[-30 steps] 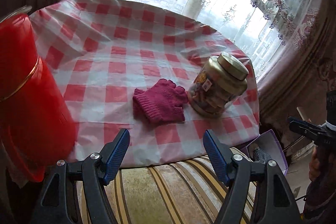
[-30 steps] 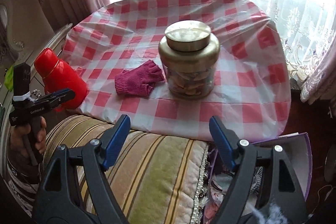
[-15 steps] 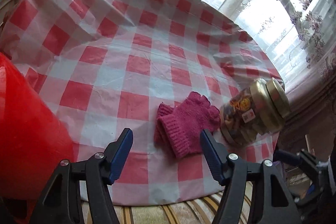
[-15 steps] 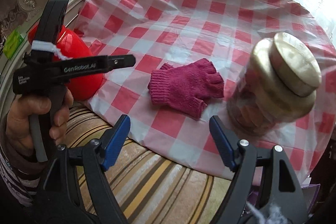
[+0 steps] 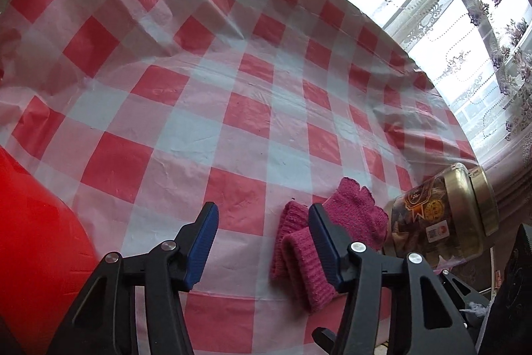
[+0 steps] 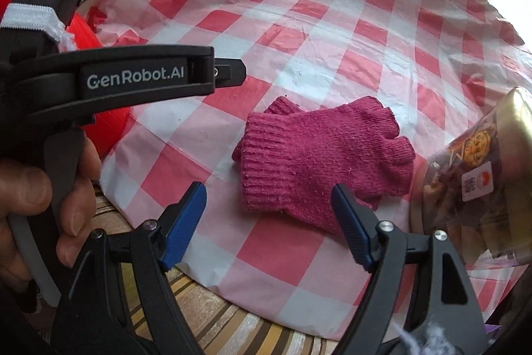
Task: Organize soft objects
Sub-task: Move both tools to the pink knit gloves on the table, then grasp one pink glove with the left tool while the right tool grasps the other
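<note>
A pair of magenta knit fingerless gloves [image 6: 319, 152] lies stacked on the red-and-white checked tablecloth [image 6: 332, 22], near its front edge. My right gripper [image 6: 267, 208] hovers just in front of the glove cuffs, open wide, with nothing between its pads. In the left wrist view the gloves [image 5: 349, 208] lie at the lower right. My left gripper [image 5: 262, 222] is above the cloth, jaws closing. Its right pad [image 5: 321, 235] is in front of the cuffs and the pads press on nothing.
A gold-lidded jar [image 6: 482, 175] of snacks stands right of the gloves, close to them. A red container [image 5: 33, 238] sits at the table's left edge. A hand [image 6: 30, 188] holds the other tool's black frame [image 6: 133, 79]. A striped cushion [image 6: 232, 321] lies below the table edge.
Both grippers have come down and forward over the table toward the gloves. The left jaws have narrowed. The right jaws keep the same width.
</note>
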The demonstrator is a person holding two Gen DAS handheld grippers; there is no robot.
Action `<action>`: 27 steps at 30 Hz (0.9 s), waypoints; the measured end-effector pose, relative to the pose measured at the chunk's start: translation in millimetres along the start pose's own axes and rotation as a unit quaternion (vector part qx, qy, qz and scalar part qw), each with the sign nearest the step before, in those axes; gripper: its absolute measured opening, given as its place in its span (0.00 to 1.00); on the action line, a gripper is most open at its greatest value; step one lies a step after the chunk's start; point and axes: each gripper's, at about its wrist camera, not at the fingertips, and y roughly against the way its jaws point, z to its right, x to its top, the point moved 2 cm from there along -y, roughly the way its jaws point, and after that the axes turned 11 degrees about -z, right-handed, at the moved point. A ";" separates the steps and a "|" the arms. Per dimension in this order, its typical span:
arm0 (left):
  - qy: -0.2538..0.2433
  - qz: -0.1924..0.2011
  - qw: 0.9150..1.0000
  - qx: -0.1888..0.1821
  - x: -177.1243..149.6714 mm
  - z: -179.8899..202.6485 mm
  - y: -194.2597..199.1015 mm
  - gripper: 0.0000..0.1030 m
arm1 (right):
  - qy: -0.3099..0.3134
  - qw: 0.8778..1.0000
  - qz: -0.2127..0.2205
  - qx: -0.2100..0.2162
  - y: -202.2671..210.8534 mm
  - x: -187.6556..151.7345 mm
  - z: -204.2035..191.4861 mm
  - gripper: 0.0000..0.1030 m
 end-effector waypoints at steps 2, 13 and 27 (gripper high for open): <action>0.005 0.002 1.000 0.001 0.1 -5.0 -4.9 0.51 | 0.005 1.000 -0.002 -0.007 -6.7 1.5 -2.4 0.76; 0.001 0.013 1.000 0.014 0.1 -11.3 -18.0 0.46 | -0.004 1.000 0.001 0.004 -27.2 5.4 3.6 0.37; -0.011 0.004 0.999 -0.046 -4.3 -5.3 -25.4 0.46 | -0.109 0.991 0.057 0.043 14.7 -13.5 46.9 0.32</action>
